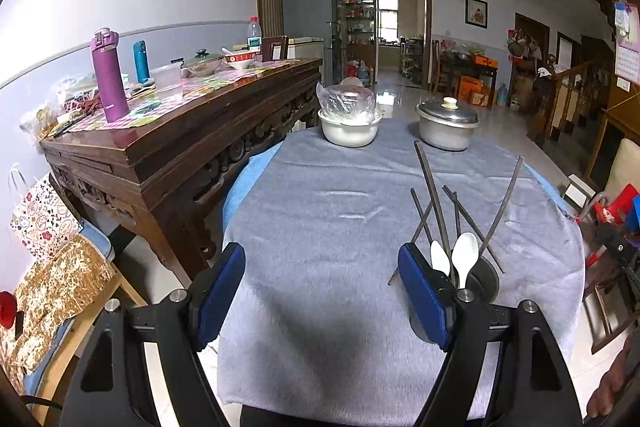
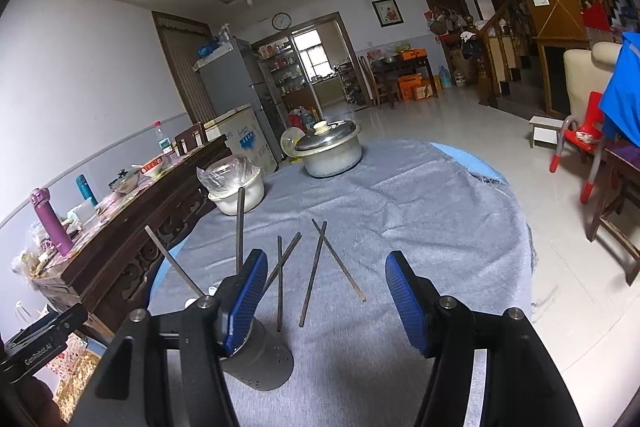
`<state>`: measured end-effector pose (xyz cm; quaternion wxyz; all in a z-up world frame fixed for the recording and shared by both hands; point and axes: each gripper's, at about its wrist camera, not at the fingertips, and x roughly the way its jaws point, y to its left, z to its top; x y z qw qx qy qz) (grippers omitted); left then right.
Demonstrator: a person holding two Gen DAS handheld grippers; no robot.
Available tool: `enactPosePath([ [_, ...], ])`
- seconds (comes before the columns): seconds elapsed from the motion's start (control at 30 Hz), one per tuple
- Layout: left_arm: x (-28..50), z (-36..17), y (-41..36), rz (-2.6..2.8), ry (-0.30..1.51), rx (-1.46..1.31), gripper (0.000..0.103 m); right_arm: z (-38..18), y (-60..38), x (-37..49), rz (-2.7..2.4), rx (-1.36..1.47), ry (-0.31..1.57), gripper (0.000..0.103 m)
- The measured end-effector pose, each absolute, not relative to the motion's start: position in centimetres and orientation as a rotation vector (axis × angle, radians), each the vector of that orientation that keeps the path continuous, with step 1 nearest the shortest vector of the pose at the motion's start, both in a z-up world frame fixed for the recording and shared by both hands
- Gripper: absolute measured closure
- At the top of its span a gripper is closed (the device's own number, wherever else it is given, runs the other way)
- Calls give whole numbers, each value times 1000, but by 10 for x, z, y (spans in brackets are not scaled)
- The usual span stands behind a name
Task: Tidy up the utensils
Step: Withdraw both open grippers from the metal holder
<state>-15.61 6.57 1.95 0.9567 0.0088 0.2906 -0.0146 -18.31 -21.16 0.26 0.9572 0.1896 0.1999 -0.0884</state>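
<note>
A metal utensil holder (image 2: 260, 359) stands on the grey tablecloth (image 1: 328, 219); in the left wrist view the holder (image 1: 484, 279) is just behind my left gripper's right finger. Two white spoons (image 1: 464, 255) and a couple of dark chopsticks (image 1: 430, 187) stand in it. Several more chopsticks (image 2: 316, 267) lie loose on the cloth beyond the holder. My left gripper (image 1: 322, 291) is open and empty, left of the holder. My right gripper (image 2: 326, 301) is open and empty, above the loose chopsticks, its left finger in front of the holder.
A white bowl covered in plastic wrap (image 1: 348, 123) and a lidded metal pot (image 1: 446, 125) stand at the table's far edge. A dark wooden sideboard (image 1: 172, 147) with bottles stands left of the table. Chairs (image 2: 608, 163) stand to the right.
</note>
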Motion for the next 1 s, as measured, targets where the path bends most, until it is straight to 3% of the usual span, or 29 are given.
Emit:
enactPosePath([
  [0.67, -142, 16, 67, -43, 616, 26, 23, 2, -214, -175, -200, 383, 427, 38],
  [1.0, -89, 5, 70, -16, 669, 45, 23, -2, -233, -135, -230, 365, 482, 38],
])
